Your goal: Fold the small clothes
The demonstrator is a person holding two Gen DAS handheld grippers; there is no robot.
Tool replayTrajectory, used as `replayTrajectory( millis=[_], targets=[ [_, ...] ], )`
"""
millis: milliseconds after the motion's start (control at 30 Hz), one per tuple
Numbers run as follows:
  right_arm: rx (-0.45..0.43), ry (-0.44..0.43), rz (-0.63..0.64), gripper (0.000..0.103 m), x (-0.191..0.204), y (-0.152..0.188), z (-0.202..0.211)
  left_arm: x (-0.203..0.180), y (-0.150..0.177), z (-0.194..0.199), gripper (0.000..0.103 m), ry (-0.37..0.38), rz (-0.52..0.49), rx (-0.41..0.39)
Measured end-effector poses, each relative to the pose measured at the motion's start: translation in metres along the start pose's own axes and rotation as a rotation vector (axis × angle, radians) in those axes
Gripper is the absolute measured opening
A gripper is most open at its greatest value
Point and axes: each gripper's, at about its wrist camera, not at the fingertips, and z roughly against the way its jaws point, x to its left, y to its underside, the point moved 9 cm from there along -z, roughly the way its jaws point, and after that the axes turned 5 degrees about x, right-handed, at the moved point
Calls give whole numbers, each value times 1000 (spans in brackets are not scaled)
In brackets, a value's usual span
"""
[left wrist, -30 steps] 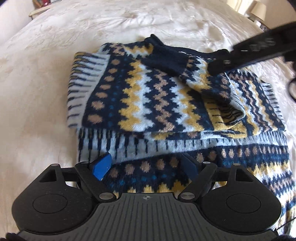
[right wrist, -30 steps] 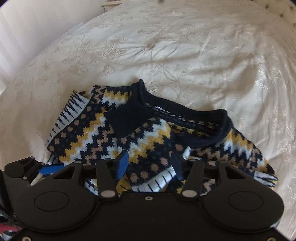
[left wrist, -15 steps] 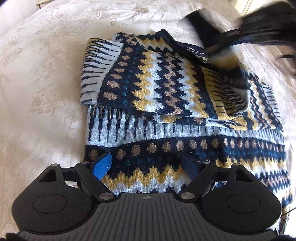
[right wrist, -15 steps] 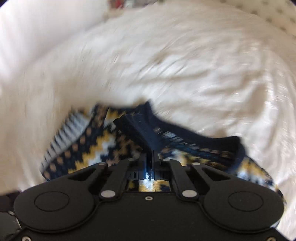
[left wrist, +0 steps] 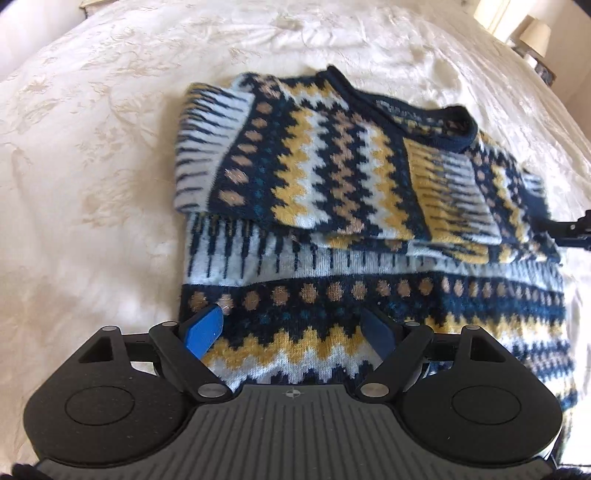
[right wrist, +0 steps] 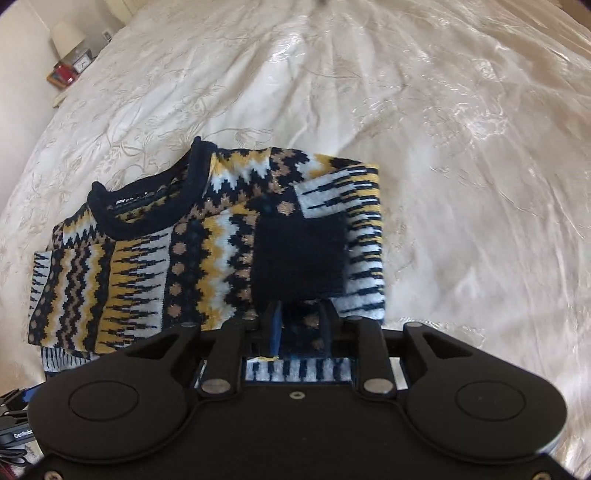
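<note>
A small knitted sweater (left wrist: 332,192) in navy, yellow, white and tan zigzags lies on the bed, both sleeves folded across its chest. My left gripper (left wrist: 291,328) is open and empty, low over the sweater's lower body. In the right wrist view the sweater (right wrist: 192,258) shows its navy collar at upper left and a navy sleeve cuff (right wrist: 299,258) lying flat on top. My right gripper (right wrist: 299,325) sits just behind that cuff with its jaws a small gap apart, holding nothing. A bit of the right gripper (left wrist: 569,230) shows at the sweater's right edge in the left wrist view.
The cream embroidered bedspread (left wrist: 92,147) surrounds the sweater on all sides (right wrist: 461,184). A bedside table with a lamp (right wrist: 68,33) and small objects stands beyond the bed's far left; another lamp (left wrist: 535,33) stands at the far right.
My right gripper shut on the sleeve cuff, carried it to the right across the sweater, laid it flat and opened slightly. My left gripper drew back toward the hem.
</note>
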Motion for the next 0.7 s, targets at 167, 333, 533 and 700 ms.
replayTrajectory(
  millis=[167, 333, 533, 700],
  targets=[
    [-71, -13, 13, 49, 9, -8, 3, -8, -24, 34, 81, 21, -27, -109],
    [-70, -19, 64, 59, 27, -17, -16, -7, -64, 25, 81, -2, 2, -155],
    [-15, 26, 83, 59, 23, -10, -40, 30, -72, -39, 83, -202, 15, 10],
    [-3, 34, 93, 60, 11, -5, -45, 52, -65, -45, 92, -136, 119, 18]
  ],
)
